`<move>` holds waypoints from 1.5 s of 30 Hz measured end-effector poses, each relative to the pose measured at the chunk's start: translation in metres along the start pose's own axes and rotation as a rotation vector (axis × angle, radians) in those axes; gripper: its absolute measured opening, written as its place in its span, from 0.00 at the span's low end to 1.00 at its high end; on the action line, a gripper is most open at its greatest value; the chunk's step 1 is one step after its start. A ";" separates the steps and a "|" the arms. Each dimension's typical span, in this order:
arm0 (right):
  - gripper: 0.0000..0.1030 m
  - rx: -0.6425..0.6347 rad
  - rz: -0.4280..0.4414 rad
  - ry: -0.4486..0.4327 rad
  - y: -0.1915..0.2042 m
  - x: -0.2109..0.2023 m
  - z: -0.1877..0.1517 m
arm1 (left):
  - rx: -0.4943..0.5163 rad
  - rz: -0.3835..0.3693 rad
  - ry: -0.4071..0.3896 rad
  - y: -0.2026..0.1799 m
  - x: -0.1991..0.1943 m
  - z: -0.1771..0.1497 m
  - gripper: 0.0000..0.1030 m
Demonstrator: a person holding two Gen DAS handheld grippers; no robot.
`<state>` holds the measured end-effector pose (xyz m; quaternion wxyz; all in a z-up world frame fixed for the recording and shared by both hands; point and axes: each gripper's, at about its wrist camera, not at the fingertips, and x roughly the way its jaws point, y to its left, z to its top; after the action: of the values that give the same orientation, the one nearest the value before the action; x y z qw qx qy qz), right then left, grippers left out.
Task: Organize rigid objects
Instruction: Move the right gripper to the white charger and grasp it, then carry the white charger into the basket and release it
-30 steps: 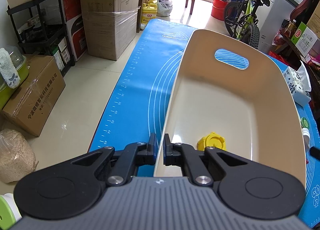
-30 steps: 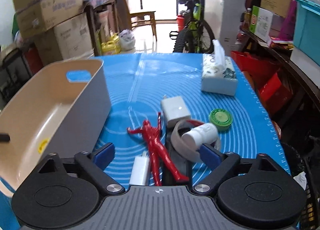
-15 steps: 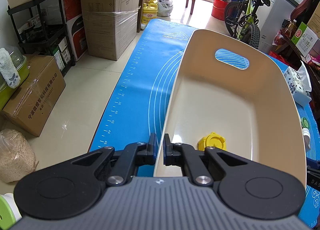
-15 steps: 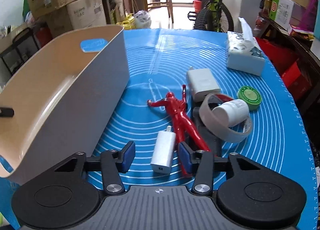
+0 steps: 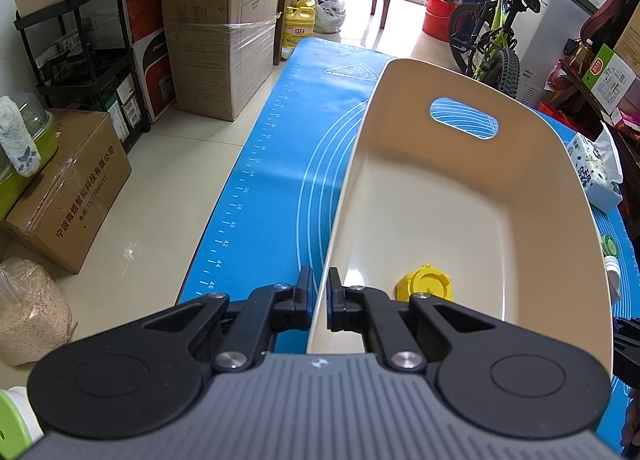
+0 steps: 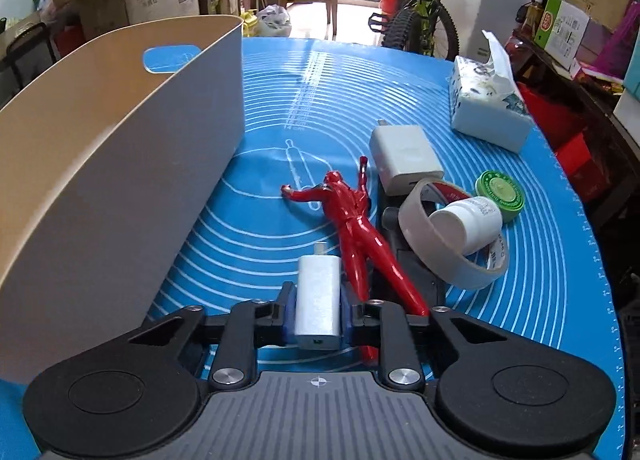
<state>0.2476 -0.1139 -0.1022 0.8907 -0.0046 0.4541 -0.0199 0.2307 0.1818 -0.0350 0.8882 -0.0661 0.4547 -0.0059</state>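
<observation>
Hiding from right wrist: yellow cap

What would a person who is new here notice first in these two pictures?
Probably the red figurine, lying face down in the middle of the blue mat among small items. Just before it, the right gripper is closing its fingers around a small silver charger. To the left stands the big beige bin, holding one yellow cap, its rim pinched by the left gripper.
</observation>
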 end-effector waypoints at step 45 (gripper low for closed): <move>0.31 -0.064 0.243 -0.258 0.107 -0.072 0.099 | 0.007 0.010 0.002 0.000 0.000 0.000 0.08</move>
<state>0.2893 -0.0051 0.0114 0.9368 0.0198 0.3338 0.1033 0.2309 0.1823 -0.0349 0.8879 -0.0607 0.4560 -0.0033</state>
